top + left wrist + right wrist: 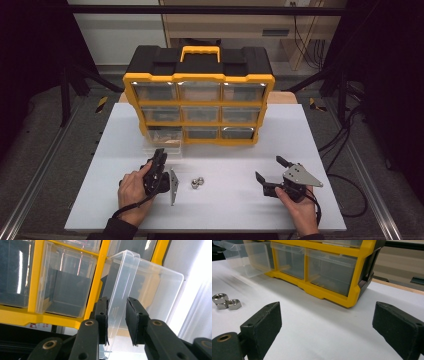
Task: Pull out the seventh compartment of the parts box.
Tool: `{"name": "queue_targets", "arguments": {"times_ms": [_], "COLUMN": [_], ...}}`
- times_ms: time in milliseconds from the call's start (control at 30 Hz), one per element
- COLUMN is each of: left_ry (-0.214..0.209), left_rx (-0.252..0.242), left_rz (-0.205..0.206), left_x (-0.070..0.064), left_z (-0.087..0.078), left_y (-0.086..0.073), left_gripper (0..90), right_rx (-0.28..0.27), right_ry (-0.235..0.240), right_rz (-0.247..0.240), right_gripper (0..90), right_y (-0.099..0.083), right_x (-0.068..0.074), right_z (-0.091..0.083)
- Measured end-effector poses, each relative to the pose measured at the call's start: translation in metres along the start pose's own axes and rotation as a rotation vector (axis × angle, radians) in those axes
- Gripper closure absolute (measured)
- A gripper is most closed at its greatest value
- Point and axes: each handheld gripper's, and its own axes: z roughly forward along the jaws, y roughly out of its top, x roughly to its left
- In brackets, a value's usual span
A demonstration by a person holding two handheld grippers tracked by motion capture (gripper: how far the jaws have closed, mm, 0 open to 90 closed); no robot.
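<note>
A yellow and black drawer organizer (199,77) stands at the back of the white table (220,210). Its bottom-left clear drawer (162,141) is pulled out toward me. My left gripper (160,156) reaches up to that drawer, and in the left gripper view its jaws (117,306) are shut on the clear drawer's front wall (122,282). Three steel hex nuts (197,183) lie on the table between my hands, also visible as nuts (225,302) in the right gripper view. My right gripper (269,168) rests low at the right, wide open (327,315) with nothing between its jaws.
The organizer's other clear drawers (329,267) sit closed in the yellow frame (329,293). The pulled-out drawer (244,255) juts over the table at the left. Bare white table lies in front of the organizer. Dark floor, metal rails and cables surround the table.
</note>
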Motion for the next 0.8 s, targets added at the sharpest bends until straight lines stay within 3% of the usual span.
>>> {"name": "queue_targets", "arguments": {"times_ms": [167, 200, 267, 367, 400, 467, 500, 600, 667, 800], "left_ry": [-0.002, 0.008, 0.003, -0.017, -0.032, -0.042, -0.038, -0.058, -0.086, -0.133], "left_rx": [-0.001, -0.043, -0.053, -0.045, -0.022, -0.02, -0.042, -0.04, -0.027, -0.032], "left_rz": [-0.042, -0.095, -0.144, -0.217, -0.206, -0.288, -0.349, -0.439, -0.472, -0.543], "left_x": [0.002, 0.001, 0.002, 0.006, 0.011, 0.014, 0.014, 0.017, 0.017, 0.017], "left_z": [-0.002, 0.0, 0.0, -0.001, -0.003, -0.005, -0.005, -0.008, -0.009, -0.011], "left_y": [-0.003, -0.004, -0.005, -0.01, -0.012, -0.018, -0.02, -0.027, -0.029, -0.031], "left_gripper": [56.6, 53.9, 47.9, 40.4, 37.9, 33.3, 30.4, 23.2, 16.4, 11.6], "right_rx": [0.002, 0.003, 0.003, 0.005, 0.005, 0.007, 0.006, 0.01, 0.011, 0.009], "right_ry": [0.001, 0.001, 0.001, 0.0, 0.002, 0.002, 0.003, 0.003, 0.001, 0.001], "right_rz": [-0.001, 0.0, -0.004, -0.001, -0.003, -0.003, -0.004, -0.003, -0.002, -0.001], "right_gripper": [8.5, 8.4, 8.4, 8.2, 8.0, 7.6, 7.3, 6.8, 6.6, 6.4], "right_y": [0.0, 0.0, 0.0, 0.0, 0.0, 0.0, 0.0, 0.0, 0.0, 0.0], "right_x": [0.0, 0.0, 0.0, 0.0, 0.0, 0.0, 0.0, 0.001, 0.0, 0.0], "right_z": [0.0, 0.0, 0.0, 0.0, 0.0, 0.0, 0.0, 0.001, 0.001, 0.001]}}
